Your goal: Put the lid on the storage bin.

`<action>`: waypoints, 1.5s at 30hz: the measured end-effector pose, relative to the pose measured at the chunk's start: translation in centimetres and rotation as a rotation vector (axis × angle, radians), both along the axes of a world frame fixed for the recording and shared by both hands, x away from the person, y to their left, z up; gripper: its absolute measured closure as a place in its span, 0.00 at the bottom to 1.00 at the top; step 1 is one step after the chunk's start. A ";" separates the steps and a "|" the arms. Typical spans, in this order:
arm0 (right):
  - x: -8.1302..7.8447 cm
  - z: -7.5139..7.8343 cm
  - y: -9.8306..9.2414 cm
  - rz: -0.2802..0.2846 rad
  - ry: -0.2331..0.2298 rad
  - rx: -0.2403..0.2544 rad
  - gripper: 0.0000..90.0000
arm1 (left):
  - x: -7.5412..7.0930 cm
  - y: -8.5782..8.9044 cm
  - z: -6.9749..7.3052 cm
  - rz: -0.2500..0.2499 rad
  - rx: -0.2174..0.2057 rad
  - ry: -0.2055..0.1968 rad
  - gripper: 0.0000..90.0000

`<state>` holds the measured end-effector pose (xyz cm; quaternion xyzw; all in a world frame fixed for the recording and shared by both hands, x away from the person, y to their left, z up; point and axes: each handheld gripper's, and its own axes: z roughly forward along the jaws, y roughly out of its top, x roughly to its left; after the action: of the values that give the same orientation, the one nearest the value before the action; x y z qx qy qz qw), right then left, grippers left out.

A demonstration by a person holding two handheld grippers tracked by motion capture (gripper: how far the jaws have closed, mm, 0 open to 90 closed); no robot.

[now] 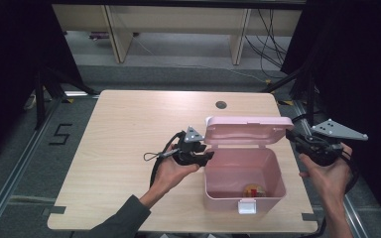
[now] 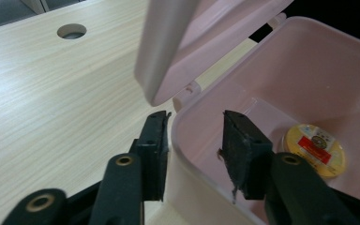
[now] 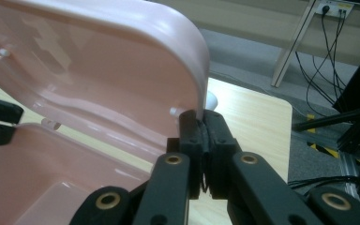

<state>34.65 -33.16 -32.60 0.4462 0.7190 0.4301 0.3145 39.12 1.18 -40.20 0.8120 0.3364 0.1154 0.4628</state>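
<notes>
From above, your pink box (image 1: 243, 178) sits at the surface's (image 1: 129, 129) near edge, lid (image 1: 248, 130) raised. Your left claw (image 2: 194, 154) is spread astride the box's left wall. Your right claw (image 3: 202, 150) pinches the lid's corner; it's light, slick, flexible plastic, so hold the rim.

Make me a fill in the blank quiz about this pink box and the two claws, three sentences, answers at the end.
1. The pink box has its lid standing ____.
2. The left claw straddles the box's ____, pads not pressing.
3. The right claw is shut on the edge of the ____.
4. The small round yellow tin lies ____ the box.

Missing words: open; wall; lid; inside
</notes>
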 end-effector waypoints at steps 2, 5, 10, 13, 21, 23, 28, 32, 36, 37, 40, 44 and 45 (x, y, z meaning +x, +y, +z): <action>-0.3 -0.2 -0.2 0.007 -0.003 0.000 0.97 | -0.4 0.8 0.2 0.004 -0.015 -0.002 0.64; -0.8 -0.3 -0.2 0.008 -0.002 0.002 0.97 | -0.9 1.7 0.2 -0.005 -0.037 0.018 0.64; -2.2 -0.7 -0.3 0.025 0.013 -0.003 0.96 | -2.3 3.9 0.2 -0.019 -0.024 0.012 0.59; -2.7 -0.9 -0.4 0.029 0.027 0.002 0.96 | -2.8 4.5 0.0 -0.017 -0.032 0.017 0.57; -4.2 -1.9 -0.8 0.050 0.028 -0.032 0.95 | -4.2 7.0 -0.5 -0.014 -0.057 0.028 0.53; -4.7 -2.2 -0.8 0.055 0.046 -0.029 0.94 | -4.8 7.7 -0.7 -0.006 -0.049 0.024 0.52; -5.7 -2.9 -1.0 0.073 0.074 -0.034 0.94 | -5.8 8.6 -1.1 -0.006 -0.040 0.025 0.50; -6.2 -3.6 -0.9 0.074 0.107 -0.021 0.94 | -6.3 9.0 -1.4 0.000 -0.034 0.025 0.49; -6.6 -4.3 -1.1 0.079 0.124 -0.020 0.93 | -7.1 9.5 -1.9 -0.006 -0.034 0.032 0.48; -6.5 -4.6 -1.2 0.087 0.109 -0.035 0.94 | -7.2 9.6 -2.1 -0.008 -0.033 0.026 0.48; -6.8 -5.2 -1.1 0.094 0.145 -0.006 0.94 | -7.7 9.9 -2.4 0.001 -0.029 0.028 0.48; -6.7 -6.0 -1.0 0.122 0.156 -0.015 0.94 | -8.2 10.3 -2.7 -0.005 -0.029 0.033 0.47; -6.7 -6.1 -1.0 0.116 0.153 -0.022 0.94 | -8.2 10.3 -2.7 -0.005 -0.029 0.033 0.47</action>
<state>27.91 -34.13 -38.67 0.4321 0.7703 0.4041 0.2380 30.94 11.47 -42.88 0.8078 0.3436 0.0961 0.4692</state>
